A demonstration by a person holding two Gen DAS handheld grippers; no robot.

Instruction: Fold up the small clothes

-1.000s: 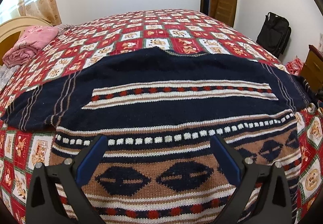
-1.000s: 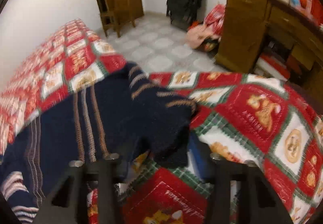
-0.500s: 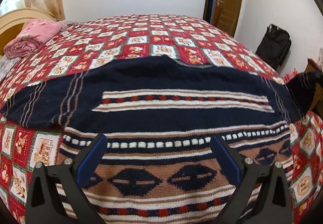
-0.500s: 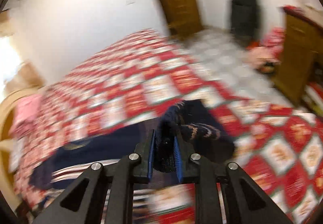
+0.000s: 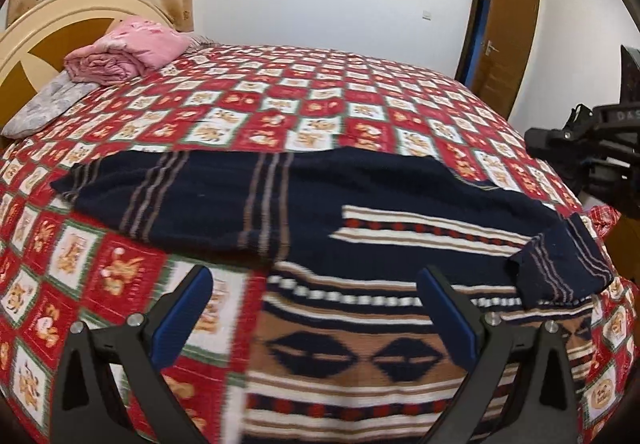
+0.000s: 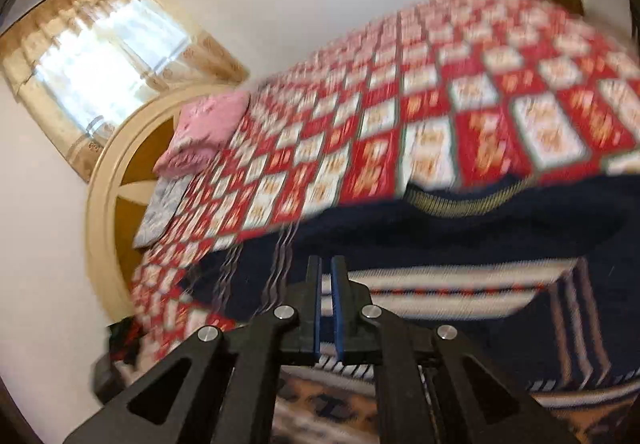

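Jaws of the right gripper (image 6: 326,308) have just been closing and now stand nearly together with only a thin slit and no cloth between them; those of the left gripper (image 5: 316,318) are spread wide and hold nothing. The sweater (image 5: 360,252), dark navy with tan, white and red knitted bands, lies spread flat on the bed (image 5: 320,100). Its right sleeve (image 5: 560,268) is already turned in over the body, while the left sleeve (image 5: 160,196) stretches out straight, away from the body toward the headboard side of the bed. The step in hand appears to be the folding-in of the sleeves, with one done. Next, the left gripper probably needs to reach the cuff end of the left sleeve, pinch it, and carry it across the sweater's chest. Beyond the sweater, a rolled pink blanket (image 5: 124,52) sits by the headboard (image 5: 36,28). The only writing is a few pale letters on the right gripper's body at the picture's edge, too partial to read.
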